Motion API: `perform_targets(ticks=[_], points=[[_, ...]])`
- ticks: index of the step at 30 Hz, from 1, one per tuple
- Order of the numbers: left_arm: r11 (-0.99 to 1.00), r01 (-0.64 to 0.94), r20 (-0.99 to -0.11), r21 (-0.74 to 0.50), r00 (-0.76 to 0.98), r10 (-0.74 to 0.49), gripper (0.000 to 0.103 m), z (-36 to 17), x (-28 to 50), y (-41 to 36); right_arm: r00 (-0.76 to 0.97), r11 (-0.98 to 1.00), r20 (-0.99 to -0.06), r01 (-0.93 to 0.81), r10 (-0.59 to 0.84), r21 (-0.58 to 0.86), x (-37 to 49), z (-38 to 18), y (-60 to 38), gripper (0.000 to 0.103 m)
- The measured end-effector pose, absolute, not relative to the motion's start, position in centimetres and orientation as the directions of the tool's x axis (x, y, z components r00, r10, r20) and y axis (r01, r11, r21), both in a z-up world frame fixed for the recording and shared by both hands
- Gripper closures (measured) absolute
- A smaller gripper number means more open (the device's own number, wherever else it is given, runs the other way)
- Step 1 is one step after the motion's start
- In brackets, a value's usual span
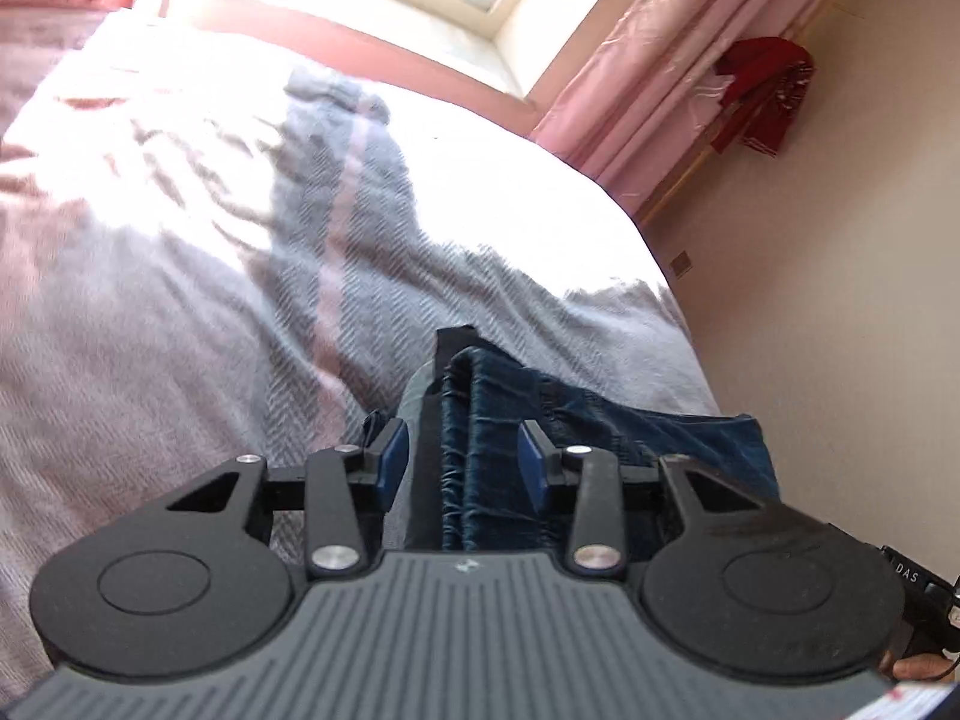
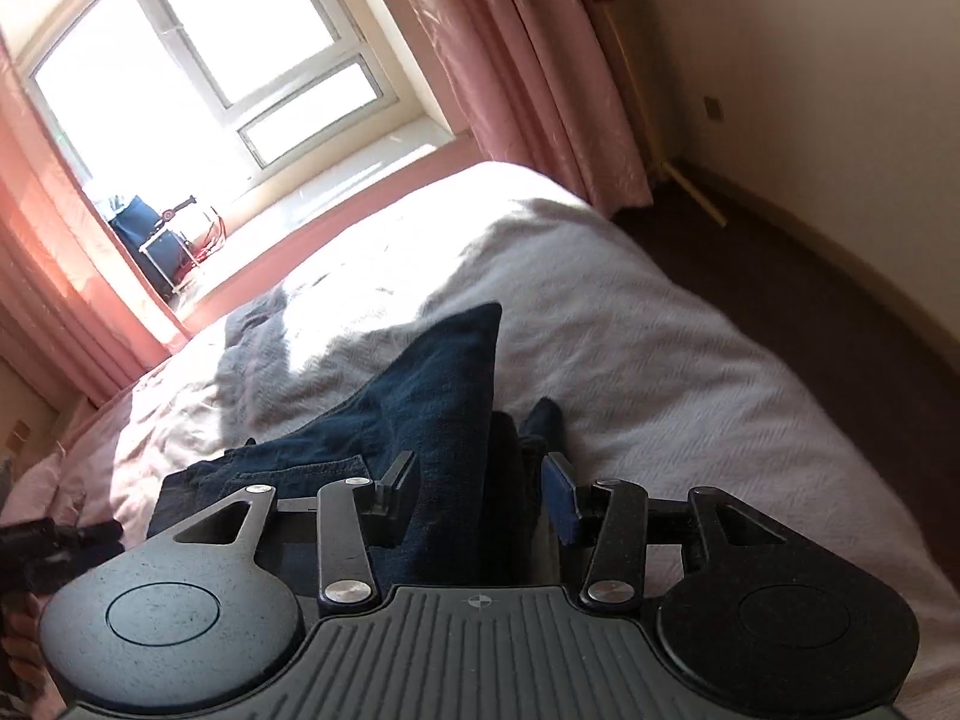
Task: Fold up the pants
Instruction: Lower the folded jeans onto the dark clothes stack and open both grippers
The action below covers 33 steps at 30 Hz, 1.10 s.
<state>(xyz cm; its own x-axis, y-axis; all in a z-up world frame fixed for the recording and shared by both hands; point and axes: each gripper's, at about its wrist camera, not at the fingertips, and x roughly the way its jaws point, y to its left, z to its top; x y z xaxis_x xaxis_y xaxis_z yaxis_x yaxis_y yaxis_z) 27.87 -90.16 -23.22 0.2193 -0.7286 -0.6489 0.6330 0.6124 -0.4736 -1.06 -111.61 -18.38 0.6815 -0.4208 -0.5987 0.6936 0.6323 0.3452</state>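
Dark blue pants point(image 2: 420, 396) – bunched on pale bedspread point(image 1: 180, 330), near bed edge. Left gripper point(image 1: 462, 462) – jaws part open, denim fold between pads, not pinched. Right gripper point(image 2: 480, 492) – jaws wider, cloth between, loose. Pink curtains point(image 2: 528, 60) beyond.

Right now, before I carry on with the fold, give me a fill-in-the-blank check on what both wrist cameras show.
1. The pants between the jaws of both grippers are dark ____ denim.
2. They lie on a bed under a pale ____.
3. The curtains beside the window are ____.
4. A ____ garment hangs by the wall in the left wrist view.

Missing words: blue; blanket; pink; red
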Motion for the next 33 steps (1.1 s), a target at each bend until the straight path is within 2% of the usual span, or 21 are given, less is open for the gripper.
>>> perform_targets(ticks=[4, 7, 9, 12, 15, 20, 23, 25, 28, 30, 31, 33], points=[[0.497, 0.785, -0.606, -0.368, 0.203, -0.769, 0.079, -21.3, 21.0, -90.6, 0.687, 0.740, -0.558, 0.647, -0.465, 0.181, -2.0, -18.4, -104.6, 0.070], [0.487, 0.863, -0.657, -0.136, 0.290, -0.696, 0.090, -24.1, 15.3, -91.0, 0.668, 0.791, -0.574, 0.610, -0.474, 0.057, -1.9, -21.1, -100.2, 0.082], [0.491, 0.870, -0.657, -0.048, 0.343, -0.672, 0.089, -27.1, 13.8, -90.7, 0.626, 0.795, -0.580, 0.603, -0.521, -0.063, -1.5, -23.5, -98.5, 0.082], [0.481, 0.876, -0.652, -0.027, 0.350, -0.673, 0.087, -30.0, 14.0, -90.7, 0.618, 0.793, -0.586, 0.605, -0.524, -0.071, -1.5, -26.7, -98.5, 0.082], [0.469, 0.883, -0.644, -0.011, 0.352, -0.679, 0.087, -30.5, 14.3, -91.0, 0.601, 0.796, -0.588, 0.592, -0.541, -0.127, -0.8, -27.6, -98.2, 0.082], [0.492, 0.871, -0.659, -0.017, 0.360, -0.661, 0.086, -28.6, 14.5, -91.1, 0.565, 0.808, -0.675, 0.584, -0.475, -0.079, 0.0, -24.5, -99.7, 0.082], [0.515, 0.857, -0.632, -0.019, 0.389, -0.670, 0.085, -26.6, 14.6, -89.8, 0.634, 0.795, -0.614, 0.607, -0.470, 0.019, -1.5, -22.0, -100.4, 0.082], [0.539, 0.842, -0.636, -0.028, 0.401, -0.659, 0.085, -26.2, 15.0, -88.9, 0.642, 0.789, -0.599, 0.614, -0.479, 0.028, -1.7, -21.3, -100.5, 0.082], [0.587, 0.809, -0.696, -0.025, 0.407, -0.592, 0.085, -27.1, 15.4, -88.2, 0.570, 0.772, -0.688, 0.635, -0.450, 0.022, -0.9, -23.2, -101.0, 0.082], [0.637, 0.771, -0.748, -0.027, 0.407, -0.524, 0.085, -27.3, 15.9, -87.8, 0.569, 0.755, -0.683, 0.655, -0.458, 0.039, -1.5, -23.0, -100.5, 0.081], [0.659, 0.750, -0.771, -0.049, 0.391, -0.502, 0.084, -27.1, 16.0, -87.4, 0.566, 0.751, -0.682, 0.659, -0.463, 0.038, -1.8, -22.5, -100.1, 0.081], [0.689, 0.718, -0.800, -0.098, 0.356, -0.484, 0.075, -26.1, 16.0, -86.5, 0.548, 0.741, -0.696, 0.670, -0.463, 0.035, -2.2, -21.7, -99.3, 0.075]])
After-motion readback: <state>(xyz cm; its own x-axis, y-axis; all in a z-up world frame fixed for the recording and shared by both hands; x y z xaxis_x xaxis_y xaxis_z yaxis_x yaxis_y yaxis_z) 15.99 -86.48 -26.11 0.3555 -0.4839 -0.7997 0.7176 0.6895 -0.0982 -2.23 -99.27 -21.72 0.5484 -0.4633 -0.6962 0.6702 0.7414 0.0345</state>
